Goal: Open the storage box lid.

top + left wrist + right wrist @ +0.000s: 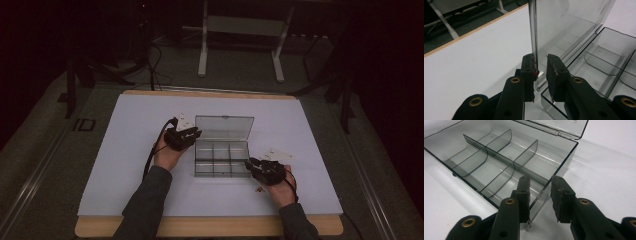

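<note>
A clear plastic compartment box [222, 160] lies mid-table with its lid [224, 127] standing open at the back. My left gripper [197, 133] is at the box's rear left corner. In the left gripper view it [540, 57] is open and straddles the lid's side edge [533, 37]; the left pad touches that edge and the right pad stands off it. My right gripper [249, 163] is at the front right corner. In the right gripper view it [541, 178] is open astride the box's side wall [564, 162], one jaw inside and one outside. The compartments [499, 170] look empty.
The box rests on a white sheet [125, 150] over a wooden table top [200, 227]. A few tiny brown bits [259, 189] lie just in front of my right gripper. A white stand frame [202, 55] rises on the floor beyond the table.
</note>
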`<state>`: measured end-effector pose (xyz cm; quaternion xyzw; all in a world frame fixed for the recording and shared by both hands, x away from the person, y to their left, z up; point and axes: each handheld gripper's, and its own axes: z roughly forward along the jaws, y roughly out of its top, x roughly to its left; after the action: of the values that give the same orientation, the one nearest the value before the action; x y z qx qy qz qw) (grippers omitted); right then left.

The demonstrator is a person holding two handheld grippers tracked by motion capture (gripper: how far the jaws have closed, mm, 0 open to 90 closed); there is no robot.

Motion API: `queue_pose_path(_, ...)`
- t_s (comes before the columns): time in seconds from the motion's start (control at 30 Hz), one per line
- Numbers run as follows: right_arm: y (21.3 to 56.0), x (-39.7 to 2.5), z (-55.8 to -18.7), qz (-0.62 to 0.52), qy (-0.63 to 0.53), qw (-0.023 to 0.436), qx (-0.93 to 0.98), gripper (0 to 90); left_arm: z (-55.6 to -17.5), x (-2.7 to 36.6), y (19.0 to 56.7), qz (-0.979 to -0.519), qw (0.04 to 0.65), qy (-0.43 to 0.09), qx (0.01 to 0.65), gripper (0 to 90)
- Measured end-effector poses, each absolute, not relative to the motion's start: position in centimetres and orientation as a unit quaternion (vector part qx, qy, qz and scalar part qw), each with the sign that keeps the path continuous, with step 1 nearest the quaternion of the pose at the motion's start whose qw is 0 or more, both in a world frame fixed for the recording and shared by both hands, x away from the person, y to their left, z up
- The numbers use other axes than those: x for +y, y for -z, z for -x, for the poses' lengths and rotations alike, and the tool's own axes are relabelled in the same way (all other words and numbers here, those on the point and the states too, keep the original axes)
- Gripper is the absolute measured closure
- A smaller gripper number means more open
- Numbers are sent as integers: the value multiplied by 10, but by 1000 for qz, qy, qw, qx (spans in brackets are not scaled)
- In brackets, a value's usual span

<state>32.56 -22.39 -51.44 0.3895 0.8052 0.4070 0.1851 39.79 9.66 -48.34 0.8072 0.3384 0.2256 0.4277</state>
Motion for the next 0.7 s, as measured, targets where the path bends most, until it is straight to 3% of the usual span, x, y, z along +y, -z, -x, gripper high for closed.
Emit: queue_pose_path(0.7, 513, -225, -326, -386, -407, 183, 808, 709, -411, 96, 496, -813, 411, -203, 358, 751)
